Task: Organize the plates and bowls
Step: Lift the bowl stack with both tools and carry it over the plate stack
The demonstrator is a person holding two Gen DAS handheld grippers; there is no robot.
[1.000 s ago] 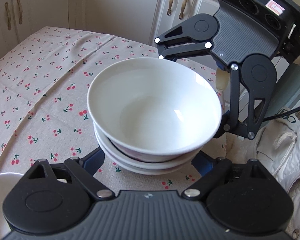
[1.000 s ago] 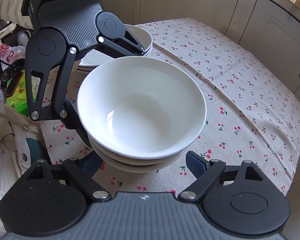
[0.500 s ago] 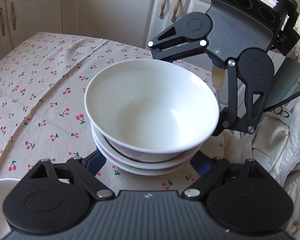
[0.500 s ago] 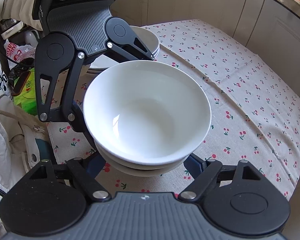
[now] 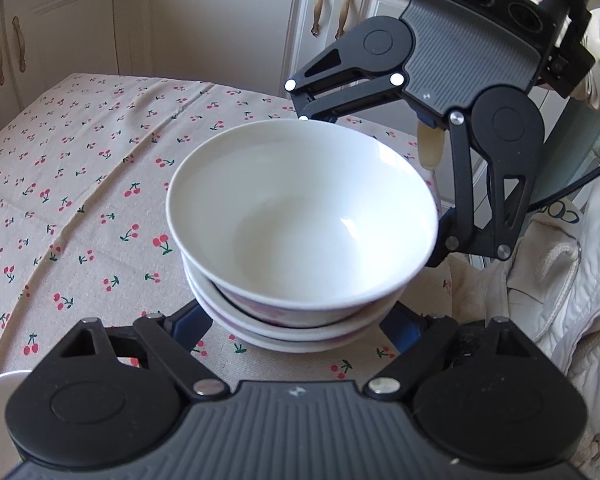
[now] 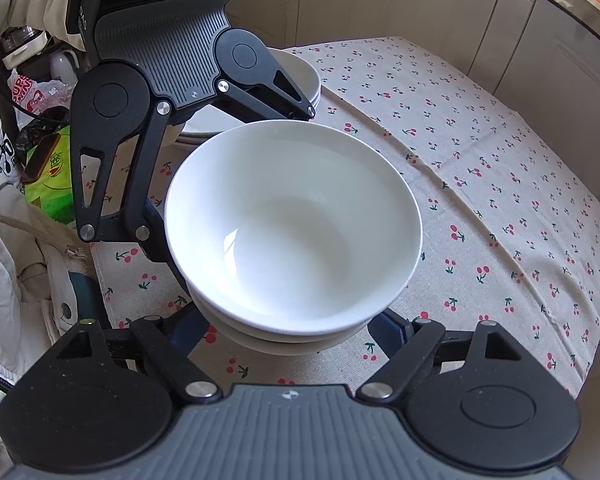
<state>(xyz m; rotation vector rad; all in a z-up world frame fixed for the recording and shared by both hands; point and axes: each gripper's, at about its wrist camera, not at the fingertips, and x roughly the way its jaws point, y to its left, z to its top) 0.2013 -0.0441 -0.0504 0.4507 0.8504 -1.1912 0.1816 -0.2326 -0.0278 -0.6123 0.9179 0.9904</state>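
Since a second ago: left hand-held gripper (image 5: 296, 320) and right hand-held gripper (image 6: 292, 326) closed in, clenched on stacked bowls (image 5: 300, 220) near table (image 5: 80, 184) edge; open cloth beyond.

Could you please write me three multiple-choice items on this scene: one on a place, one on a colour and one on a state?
1. What lies under the bowls?
A. a tray
B. a cherry-print cloth
C. bare wood

2. What colour is the top bowl inside?
A. white
B. blue
C. black

3. How does the top bowl sit?
A. upside down
B. upright, full of soup
C. upright and empty, nested in the bowls below

Key:
1 B: the printed cloth shows all round the stack in both views.
2 A: its whole inside is plain white.
3 C: both views look into a bare inside, with more rims just beneath it.
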